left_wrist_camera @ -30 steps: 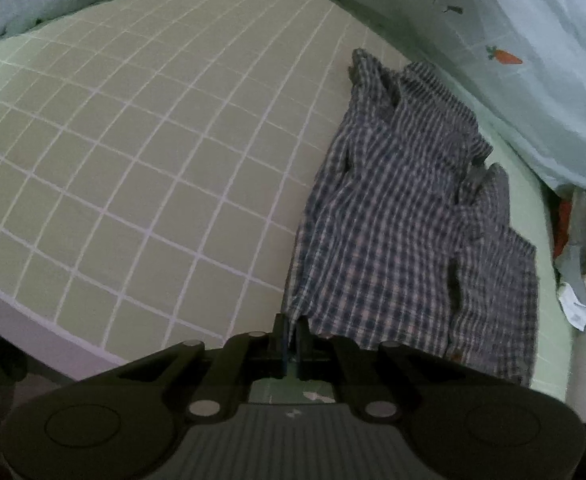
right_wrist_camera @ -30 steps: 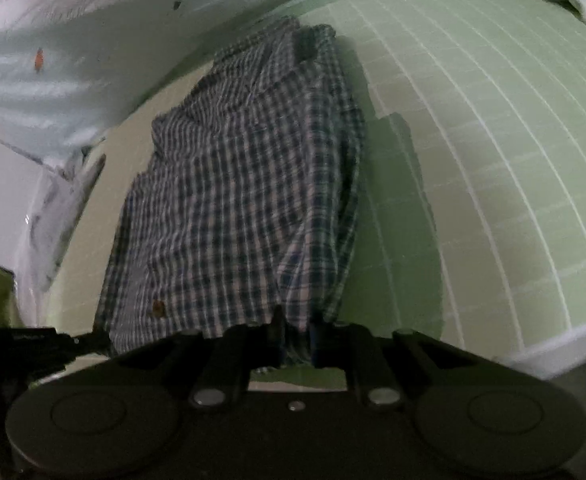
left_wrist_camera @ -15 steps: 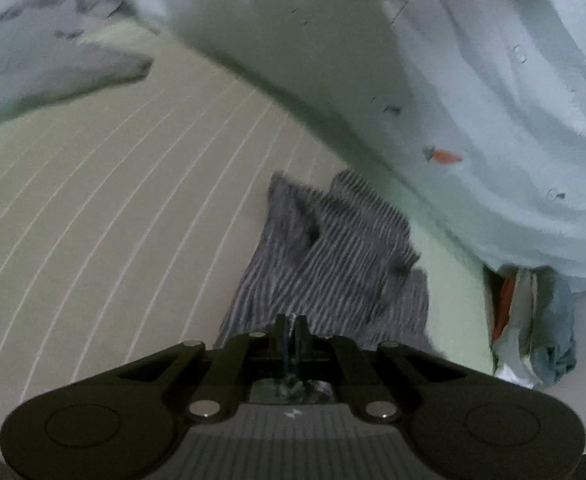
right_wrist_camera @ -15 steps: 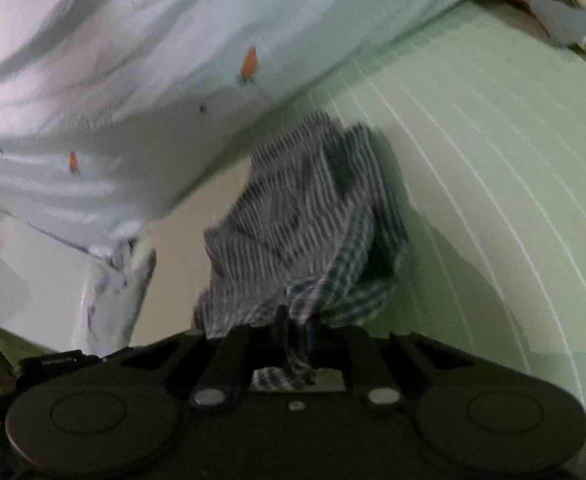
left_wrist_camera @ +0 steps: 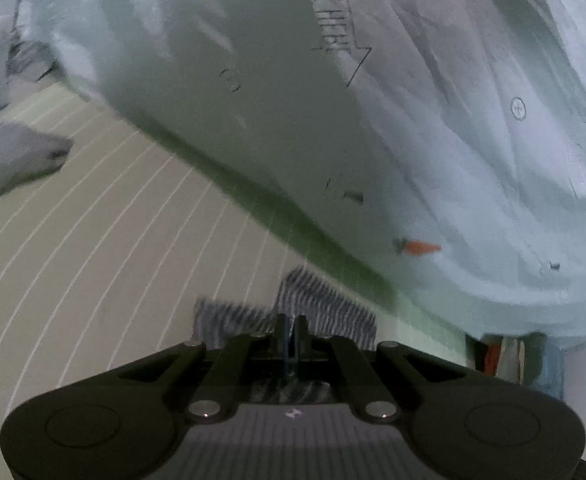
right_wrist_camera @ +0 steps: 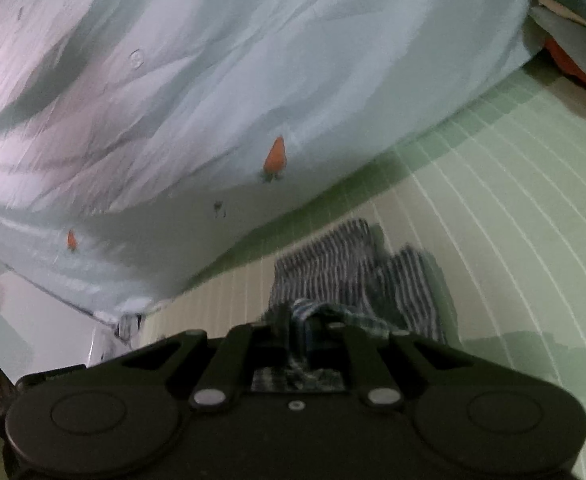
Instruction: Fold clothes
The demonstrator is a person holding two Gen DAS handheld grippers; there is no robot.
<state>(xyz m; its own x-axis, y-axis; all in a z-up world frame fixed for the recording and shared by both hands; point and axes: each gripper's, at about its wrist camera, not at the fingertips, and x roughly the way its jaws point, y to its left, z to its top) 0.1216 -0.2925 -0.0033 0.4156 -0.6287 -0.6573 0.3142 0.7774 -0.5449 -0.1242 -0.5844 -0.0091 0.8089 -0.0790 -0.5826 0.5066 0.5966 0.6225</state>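
A dark plaid shirt (left_wrist_camera: 325,308) lies on the green grid-lined bed sheet (left_wrist_camera: 113,240); only its far end shows past my fingers, blurred. My left gripper (left_wrist_camera: 291,320) is shut on the shirt's near edge. In the right wrist view the plaid shirt (right_wrist_camera: 357,272) bunches up ahead, and my right gripper (right_wrist_camera: 297,316) is shut on its near edge, with cloth draped over the fingers. Most of the shirt is hidden under both grippers.
A pale blue quilt with carrot print (left_wrist_camera: 433,120) rises close behind the shirt and also fills the right wrist view (right_wrist_camera: 173,100). A grey garment (left_wrist_camera: 9,160) lies far left. Clutter (left_wrist_camera: 509,360) sits at the bed's right edge.
Both grippers have carried the shirt's near edge forward toward its far end and tilted up. The shirt has gone from spread flat to bunched and mostly hidden. The quilt now fills the views.
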